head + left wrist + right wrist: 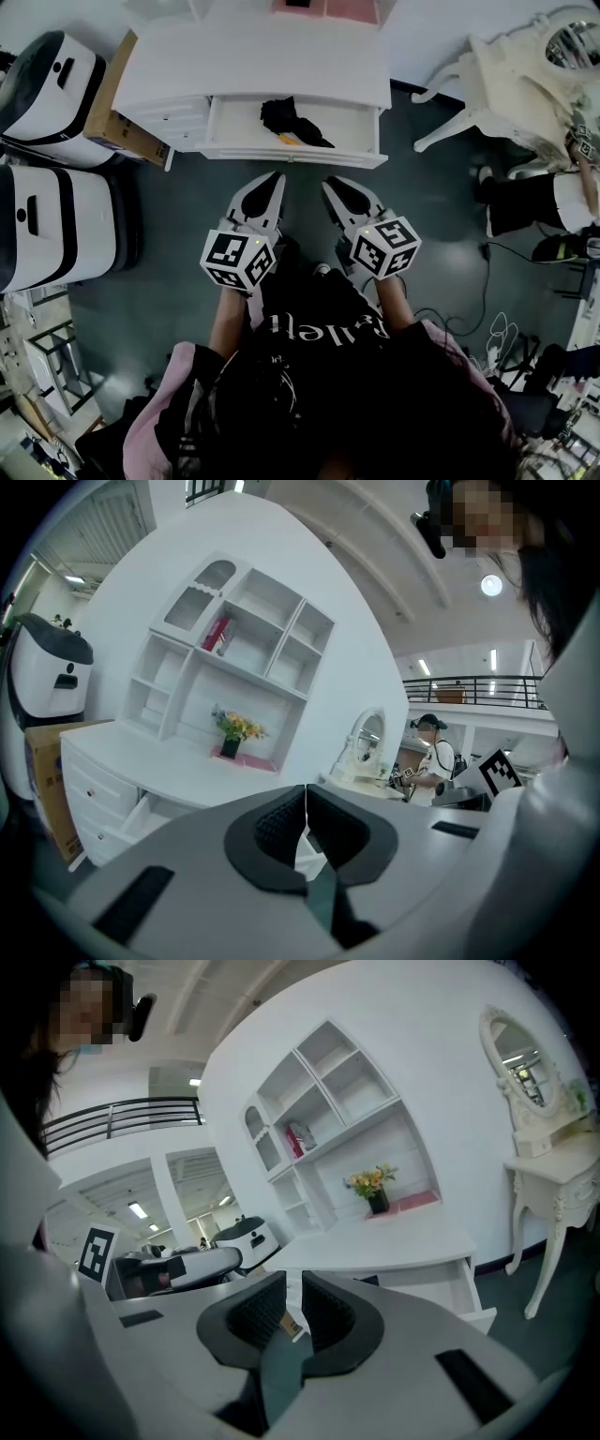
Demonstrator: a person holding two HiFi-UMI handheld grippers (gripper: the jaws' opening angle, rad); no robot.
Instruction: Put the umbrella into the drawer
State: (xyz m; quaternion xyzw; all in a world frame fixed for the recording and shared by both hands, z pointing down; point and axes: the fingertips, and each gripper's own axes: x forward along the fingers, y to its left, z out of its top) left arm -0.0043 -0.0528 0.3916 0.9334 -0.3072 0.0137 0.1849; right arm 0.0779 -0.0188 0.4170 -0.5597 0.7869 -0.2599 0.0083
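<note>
Well off to the left gripper's (274,180) left stand two white machines (56,225) and a cardboard box (117,103). Straight ahead of both grippers is the white desk (262,56) with its drawer (366,152) pulled open. The black folded umbrella (292,122) lies inside the drawer, just beyond the two sets of tips and apart from both.

The left gripper's own view (305,794) shows its jaws meeting along a thin line, with nothing held. The right gripper (332,186) sits just beside it, pointing the same way. Its view (292,1288) shows the jaws drawn in to a narrow slit and empty. A white chair (506,84) stands far to its right.
</note>
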